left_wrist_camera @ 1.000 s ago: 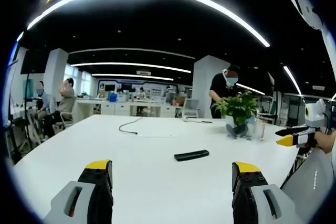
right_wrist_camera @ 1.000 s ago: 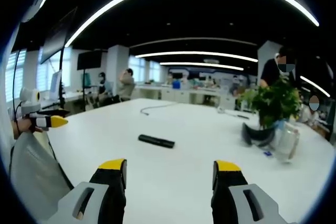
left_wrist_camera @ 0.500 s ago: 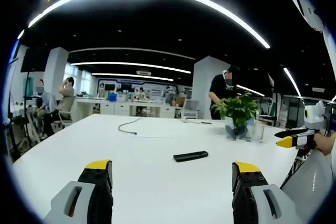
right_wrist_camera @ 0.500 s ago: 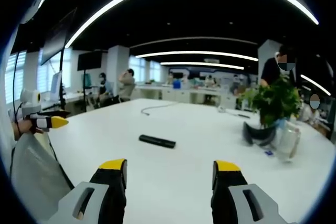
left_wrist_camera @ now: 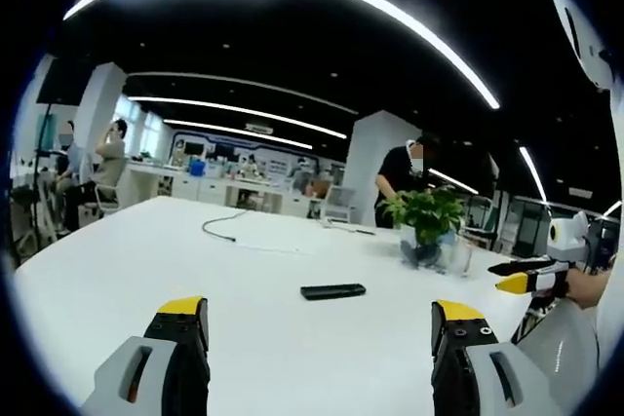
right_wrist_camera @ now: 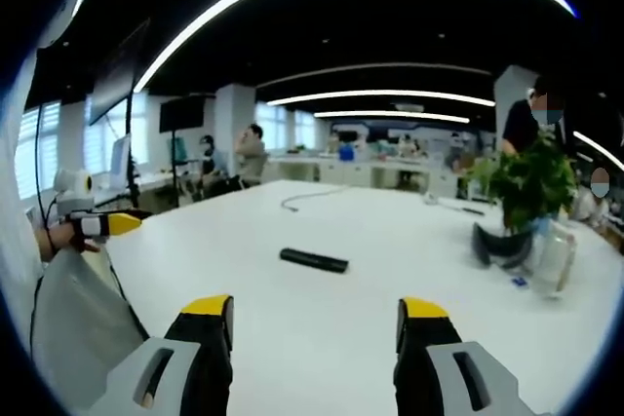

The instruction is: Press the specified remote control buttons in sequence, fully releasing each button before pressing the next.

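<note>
Left gripper view puts your left gripper (left_wrist_camera: 322, 323), jaws apart, near the black remote (left_wrist_camera: 332, 291) on the white table (left_wrist_camera: 117, 260); your right gripper (right_wrist_camera: 317, 323) gapes likewise, seemingly empty

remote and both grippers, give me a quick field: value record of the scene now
remote: black, flat on the white table, apart from both grippers
left gripper: open, above the near table edge, nothing held
right gripper: open, nothing held, remote ahead of it
plant: potted, far right of the remote in the left gripper view
jar: clear, beside the plant
cable: loose on the far table
task progress: no button pressed yet
people: several in the background
</note>
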{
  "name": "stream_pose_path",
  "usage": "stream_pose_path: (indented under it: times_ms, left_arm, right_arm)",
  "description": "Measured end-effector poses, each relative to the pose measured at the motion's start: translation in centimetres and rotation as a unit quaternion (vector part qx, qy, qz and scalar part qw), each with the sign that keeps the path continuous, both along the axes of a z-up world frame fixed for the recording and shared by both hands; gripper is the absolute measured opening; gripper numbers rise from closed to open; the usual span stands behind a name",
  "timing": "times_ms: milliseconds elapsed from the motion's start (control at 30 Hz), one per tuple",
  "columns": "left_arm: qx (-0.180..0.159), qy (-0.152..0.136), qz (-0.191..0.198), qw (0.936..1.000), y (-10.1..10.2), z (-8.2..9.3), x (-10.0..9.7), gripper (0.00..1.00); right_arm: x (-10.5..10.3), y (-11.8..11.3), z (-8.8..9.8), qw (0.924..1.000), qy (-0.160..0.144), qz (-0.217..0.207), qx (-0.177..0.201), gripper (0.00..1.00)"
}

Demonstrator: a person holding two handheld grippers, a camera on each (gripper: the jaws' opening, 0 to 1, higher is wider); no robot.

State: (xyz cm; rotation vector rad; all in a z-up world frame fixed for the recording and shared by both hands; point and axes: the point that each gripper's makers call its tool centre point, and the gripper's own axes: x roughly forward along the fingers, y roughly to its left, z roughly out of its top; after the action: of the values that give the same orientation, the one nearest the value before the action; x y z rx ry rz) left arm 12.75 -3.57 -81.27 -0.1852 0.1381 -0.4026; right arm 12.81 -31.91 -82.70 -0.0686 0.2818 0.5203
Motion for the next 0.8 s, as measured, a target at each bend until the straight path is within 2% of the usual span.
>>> stream_pose_path:
  times_ms: [133,333,433,533,600,733,800]
  left_arm:
    - [0.003,0.007,-0.013,0.9999,-0.1,0.1,-0.3,0.97]
    - [0.042,0.029,-0.038,0.998,0.6,0.2,0.7,0.94]
    - [0.057,0.041,-0.058,0.9959,0.4,-0.2,1.4,0.92]
    - [0.078,0.068,-0.094,0.9901,-0.6,-1.5,2.2,0.89]
    - [0.076,0.068,-0.102,0.9896,-1.0,-1.5,3.1,0.87]
    - [0.068,0.084,-0.128,0.9859,-2.1,-1.6,4.4,0.84]
    - [0.072,0.094,-0.141,0.9829,-2.6,-1.7,5.2,0.82]
  right_arm:
    - [0.0,-0.2,0.2,1.0,0.001,-0.006,0.007,0.64]
    - [0.1,-0.2,-0.4,0.9999,0.012,-0.006,-0.001,0.62]
    - [0.1,-0.3,-1.0,0.9996,0.02,-0.008,-0.017,0.6]
    - [0.0,-0.6,-1.1,0.9995,0.021,-0.012,-0.022,0.59]
    - [0.1,-0.7,-1.0,0.9995,0.017,-0.016,-0.023,0.58]
    - [0.0,-0.8,-1.0,0.9992,0.012,-0.017,-0.033,0.56]
    - [-0.1,-1.3,-1.8,0.9976,0.026,-0.023,-0.061,0.53]
